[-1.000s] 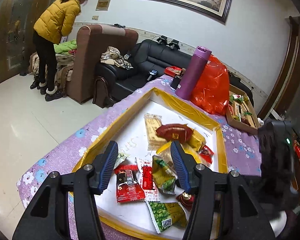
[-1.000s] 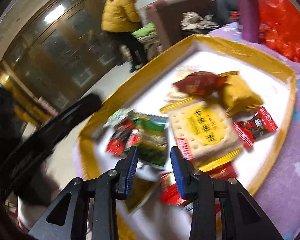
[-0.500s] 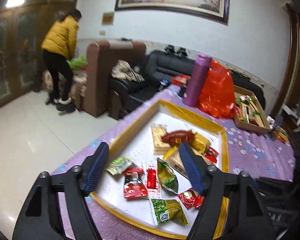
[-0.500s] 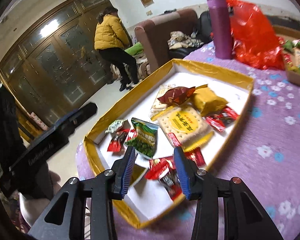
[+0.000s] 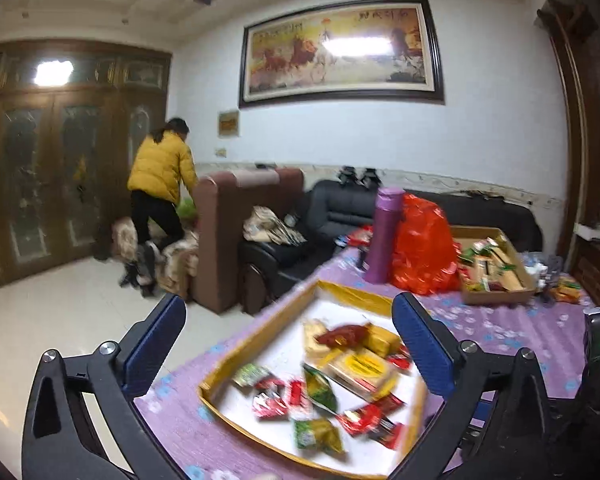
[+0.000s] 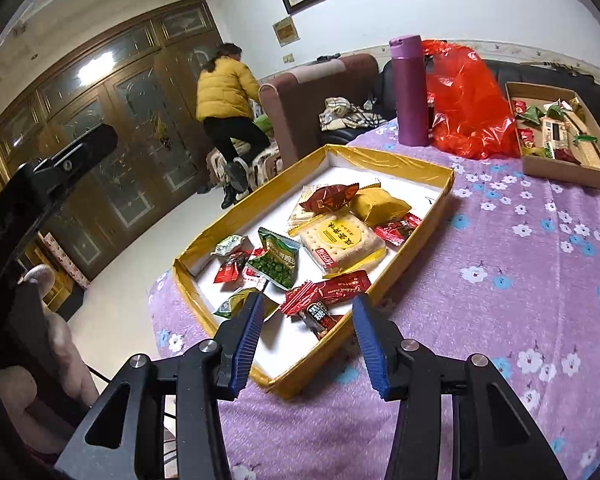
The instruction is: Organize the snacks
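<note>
A gold-rimmed white tray on the purple flowered cloth holds several snack packs: a square cracker pack, a green pea pack, a yellow pack and red candies. The tray shows blurred in the left wrist view. My left gripper is open and empty, held high above the tray's near-left side. My right gripper is open and empty, just above the tray's near edge.
A purple flask, a red plastic bag and a cardboard box of snacks stand at the table's far side. Sofas and a person in a yellow jacket are beyond the table's left edge.
Both grippers have pulled back and up from the tray, and both have opened wider. The snacks in the tray have not moved.
</note>
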The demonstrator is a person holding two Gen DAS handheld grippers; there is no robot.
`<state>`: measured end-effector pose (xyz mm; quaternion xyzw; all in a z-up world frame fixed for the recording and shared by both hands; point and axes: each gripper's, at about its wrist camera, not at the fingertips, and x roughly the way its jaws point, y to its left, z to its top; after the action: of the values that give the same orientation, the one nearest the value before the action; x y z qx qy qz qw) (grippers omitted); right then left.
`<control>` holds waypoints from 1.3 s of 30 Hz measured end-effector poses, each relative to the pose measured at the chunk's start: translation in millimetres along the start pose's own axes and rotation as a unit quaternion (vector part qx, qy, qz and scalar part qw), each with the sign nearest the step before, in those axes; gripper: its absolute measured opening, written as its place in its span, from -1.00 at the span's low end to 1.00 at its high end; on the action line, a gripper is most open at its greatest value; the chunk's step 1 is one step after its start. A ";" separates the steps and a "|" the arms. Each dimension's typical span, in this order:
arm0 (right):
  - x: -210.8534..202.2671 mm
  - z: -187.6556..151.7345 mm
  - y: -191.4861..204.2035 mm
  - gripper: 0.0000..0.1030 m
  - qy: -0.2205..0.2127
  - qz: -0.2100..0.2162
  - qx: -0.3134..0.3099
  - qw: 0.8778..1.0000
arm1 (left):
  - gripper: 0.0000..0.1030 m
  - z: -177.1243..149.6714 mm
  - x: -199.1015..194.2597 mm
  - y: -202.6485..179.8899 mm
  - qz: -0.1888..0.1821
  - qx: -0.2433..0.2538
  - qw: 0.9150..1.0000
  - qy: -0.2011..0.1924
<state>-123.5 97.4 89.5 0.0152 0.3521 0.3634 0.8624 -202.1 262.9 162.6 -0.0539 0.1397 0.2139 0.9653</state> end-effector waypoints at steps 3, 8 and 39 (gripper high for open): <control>-6.1 -4.7 3.1 -0.03 -0.007 -0.004 -0.005 1.000 | 1.00 -6.7 6.6 -5.8 0.012 0.008 0.999 0.034; -10.8 -12.0 9.4 -0.02 -0.013 -0.011 -0.019 1.000 | 1.00 -13.1 5.9 -15.1 0.001 0.000 0.999 0.046; 31.6 -16.4 27.5 0.17 0.021 -0.082 -0.062 0.994 | 1.00 -56.0 61.5 2.5 0.071 -0.006 0.982 0.175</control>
<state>-135.2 134.0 66.0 -0.0748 0.3467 0.3128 0.8811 -163.5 280.4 91.0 -0.0861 0.3086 0.2702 0.9079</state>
